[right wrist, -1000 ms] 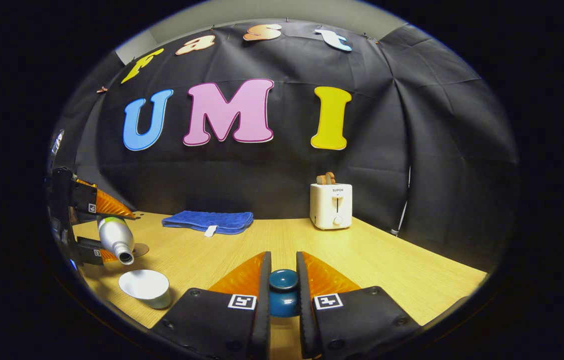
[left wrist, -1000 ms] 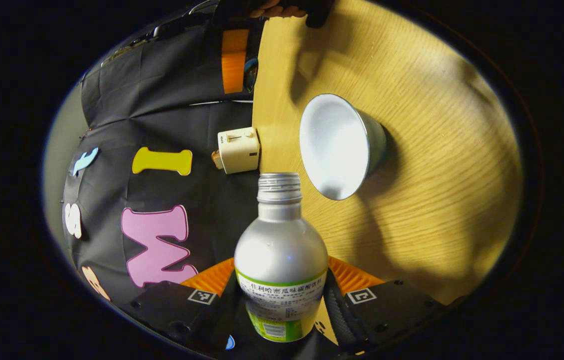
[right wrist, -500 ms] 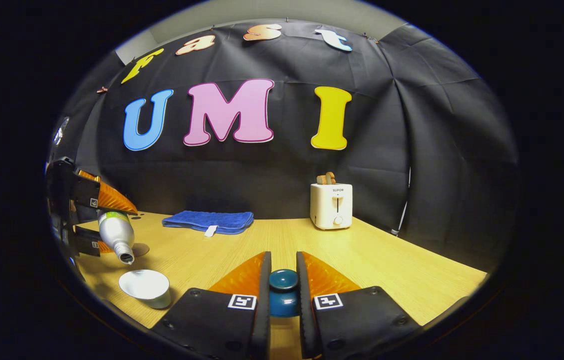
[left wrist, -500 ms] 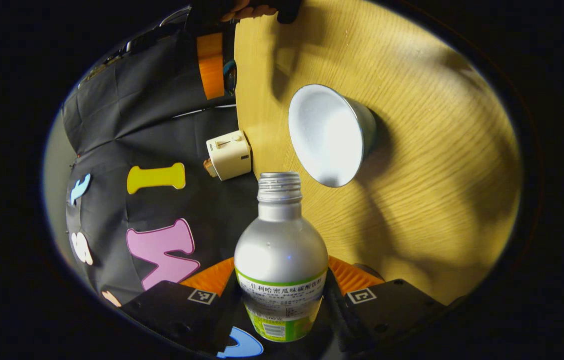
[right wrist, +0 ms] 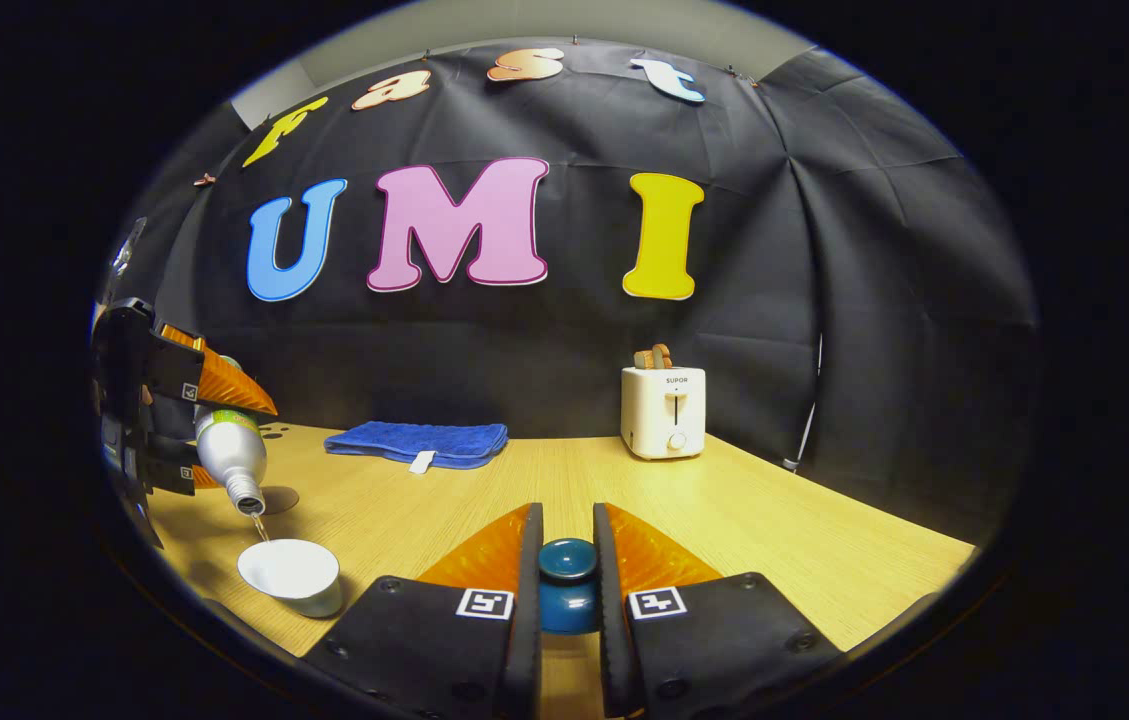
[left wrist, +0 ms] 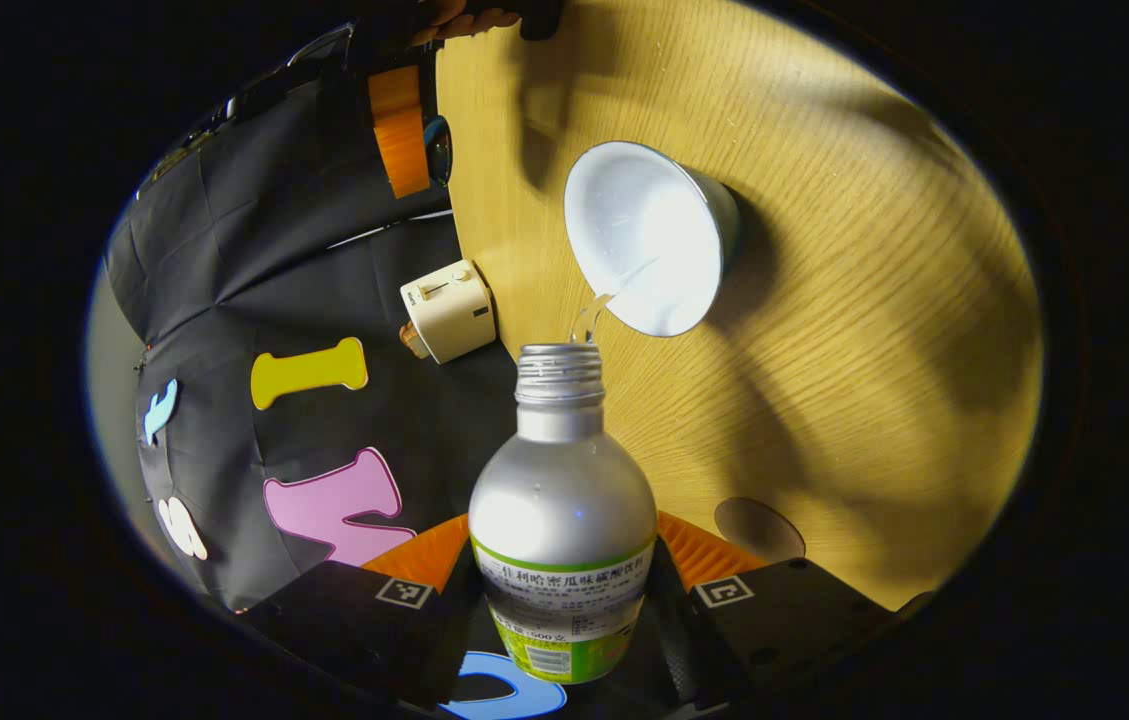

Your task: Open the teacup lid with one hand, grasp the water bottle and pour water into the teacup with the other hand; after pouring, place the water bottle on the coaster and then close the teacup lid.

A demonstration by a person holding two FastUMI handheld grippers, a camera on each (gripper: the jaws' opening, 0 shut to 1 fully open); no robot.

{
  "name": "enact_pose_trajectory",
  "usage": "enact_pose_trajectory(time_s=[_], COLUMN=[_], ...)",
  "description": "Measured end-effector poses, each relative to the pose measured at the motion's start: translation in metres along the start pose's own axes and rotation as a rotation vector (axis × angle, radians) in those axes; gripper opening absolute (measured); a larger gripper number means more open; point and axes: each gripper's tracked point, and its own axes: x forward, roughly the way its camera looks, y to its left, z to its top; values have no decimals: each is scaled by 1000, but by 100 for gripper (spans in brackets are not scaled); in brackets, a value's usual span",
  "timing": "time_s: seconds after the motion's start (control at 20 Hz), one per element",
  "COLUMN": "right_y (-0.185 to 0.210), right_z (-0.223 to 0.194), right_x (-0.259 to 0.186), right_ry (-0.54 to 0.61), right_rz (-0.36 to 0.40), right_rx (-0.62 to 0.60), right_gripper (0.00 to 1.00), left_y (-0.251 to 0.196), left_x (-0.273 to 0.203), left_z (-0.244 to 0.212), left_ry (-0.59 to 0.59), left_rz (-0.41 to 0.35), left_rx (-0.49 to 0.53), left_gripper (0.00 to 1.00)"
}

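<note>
The left claw (left wrist: 564, 590) was clamped on the water bottle (left wrist: 562, 520), with one orange finger pressed against each side of the labelled lower body. In the left gripper view the bottle's silver shoulder and uncapped threaded neck pointed away from the camera. In the right gripper view the bottle (right wrist: 232, 455) was tilted mouth-down above the teacup (right wrist: 291, 574), and the left claw (right wrist: 209, 430) held it near the left edge of the table (right wrist: 744, 530).

A thin stream of water (left wrist: 607, 297) ran from the bottle mouth into the teacup (left wrist: 646, 238). The teacup stood uncovered on the table (left wrist: 874, 300), with its white interior exposed. The round coaster (left wrist: 759, 529) lay flat on the table, just beside the left claw's finger and apart from the teacup. In the right gripper view the coaster (right wrist: 279, 497) lay behind the teacup, below the bottle.

The right claw (right wrist: 565, 585) was closed on the teal teacup lid (right wrist: 566, 582), with both fingers pressed against the knob. The lid was held off the teacup, to the teacup's right and well apart from it.

A folded blue cloth (right wrist: 419, 441) lay at the far edge of the table. A white toaster (right wrist: 664, 410) stood to its right, near the wall.
</note>
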Motion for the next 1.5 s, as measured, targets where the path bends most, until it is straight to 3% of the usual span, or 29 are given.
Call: enact_pose_trajectory(time_s=[0.9,1.5], right_y=[-1,-1], right_z=[0,0], right_x=[1,1], right_ry=[0,0], right_rz=[1,2], right_rx=[0,0], right_gripper=[27,27], left_y=[24,29], left_x=[-7,-12], left_z=[-3,-2], left_ry=[16,16], left_rz=[5,-5], left_rx=[193,263], left_gripper=[80,81])
